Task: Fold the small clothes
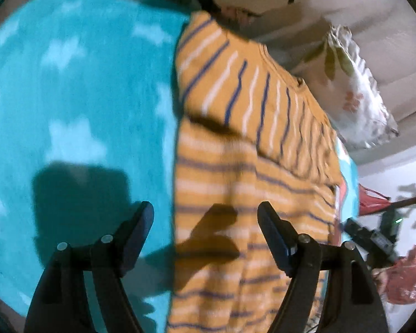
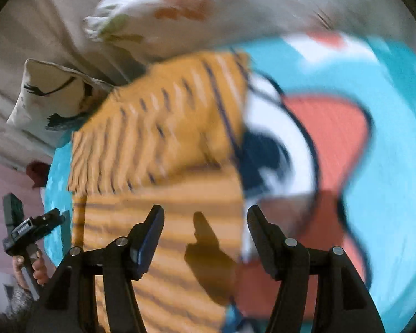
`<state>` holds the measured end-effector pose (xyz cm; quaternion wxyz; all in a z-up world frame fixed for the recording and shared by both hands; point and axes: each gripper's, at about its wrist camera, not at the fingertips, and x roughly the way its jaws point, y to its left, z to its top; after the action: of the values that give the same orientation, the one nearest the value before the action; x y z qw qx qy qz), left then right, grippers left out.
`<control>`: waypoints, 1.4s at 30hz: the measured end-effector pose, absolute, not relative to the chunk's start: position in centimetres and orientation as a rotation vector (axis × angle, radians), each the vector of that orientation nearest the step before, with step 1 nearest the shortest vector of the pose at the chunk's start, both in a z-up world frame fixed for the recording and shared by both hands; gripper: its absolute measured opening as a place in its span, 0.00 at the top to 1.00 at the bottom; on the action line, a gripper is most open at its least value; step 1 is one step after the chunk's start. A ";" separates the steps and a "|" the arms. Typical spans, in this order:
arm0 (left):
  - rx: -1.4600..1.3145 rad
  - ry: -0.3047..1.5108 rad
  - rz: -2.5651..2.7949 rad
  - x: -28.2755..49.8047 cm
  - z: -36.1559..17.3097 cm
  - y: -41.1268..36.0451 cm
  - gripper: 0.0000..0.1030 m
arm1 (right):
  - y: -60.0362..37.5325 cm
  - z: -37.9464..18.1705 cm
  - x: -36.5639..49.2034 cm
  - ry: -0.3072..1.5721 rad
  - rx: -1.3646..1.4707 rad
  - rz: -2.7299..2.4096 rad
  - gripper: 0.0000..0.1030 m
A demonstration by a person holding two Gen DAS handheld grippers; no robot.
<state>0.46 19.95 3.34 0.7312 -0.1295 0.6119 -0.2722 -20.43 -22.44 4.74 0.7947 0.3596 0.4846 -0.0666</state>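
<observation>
Both grippers, left (image 1: 205, 216) and right (image 2: 205, 219), gape wide; we see the striped shirt (image 1: 235, 166) running lengthwise up-frame beneath them.

Striped shirt (image 1: 235, 144): soft knit cloth, matt, mustard with blue and white stripes, ribbed look at centre of frame. Teal blanket (image 1: 69, 88): plush, fuzzy pile, matt, filling left of frame. Left gripper (image 1: 205, 230): black plastic fingers, slight sheen, with dull silver metal pins at joints. Right gripper (image 2: 205, 233): same black plastic, same metal pins. Floral pillow (image 1: 355, 91): smooth woven cloth, ruffled edge, upper right. Red bag (image 1: 410, 280): crinkled glossy plastic, lower right.
</observation>
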 end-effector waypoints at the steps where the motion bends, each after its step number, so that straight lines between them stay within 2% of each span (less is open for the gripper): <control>1: -0.312 1.371 -0.619 -0.3 2.9 20.2 0.26 | -22.4 3.9 -21.9 1.035 0.833 -0.133 0.36; 4: -0.375 1.404 -0.650 -2.1 1.9 20.8 0.30 | -21.5 1.9 -24.8 1.026 0.957 -0.109 0.38; 7: -0.400 1.441 -0.714 -3.7 1.3 20.8 0.53 | -19.8 0.4 -26.6 0.966 1.112 -0.018 0.38; 8: -0.406 1.457 -0.729 -4.3 1.1 21.2 0.57 | -19.2 0.0 -26.8 0.963 1.151 0.020 0.38; 14: -0.339 1.475 -0.799 -7.6 1.0 21.4 0.58 | -14.0 -2.4 -28.4 1.027 1.262 0.258 0.40; 24: -0.275 1.564 -0.841 -10.5 0.9 21.4 0.58 | -9.8 -1.3 -27.7 1.176 1.102 0.311 0.41; 26: -0.199 1.572 -0.804 -10.7 1.1 21.1 0.82 | -9.1 -0.7 -26.9 1.209 1.030 0.300 0.45; 27: -0.198 1.575 -0.785 -10.6 1.1 21.4 0.86 | -8.9 -0.5 -26.6 1.222 1.002 0.292 0.53; 28: -0.210 1.574 -0.775 -10.5 1.2 21.8 0.87 | -8.8 -0.4 -26.3 1.238 0.974 0.275 0.70; 29: -0.223 1.571 -0.758 -10.3 1.5 22.5 0.88 | -8.8 -0.4 -26.2 1.246 0.966 0.263 0.79; 31: -0.234 1.561 -0.730 -10.0 2.2 24.1 0.90 | -8.8 0.1 -26.2 1.251 0.949 0.271 0.88; 37: -0.230 1.608 -0.647 -10.5 2.1 27.1 0.90 | -9.2 -0.2 -30.4 1.390 0.948 0.306 0.91; 42: -0.255 1.619 -0.627 -9.8 1.6 27.1 0.90 | -8.8 -0.6 -29.7 1.379 1.002 0.321 0.91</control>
<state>-9.84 27.13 1.56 0.6392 -0.1116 0.7096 -0.2746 -29.68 -8.84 -0.63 0.6470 0.4404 0.6062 0.1413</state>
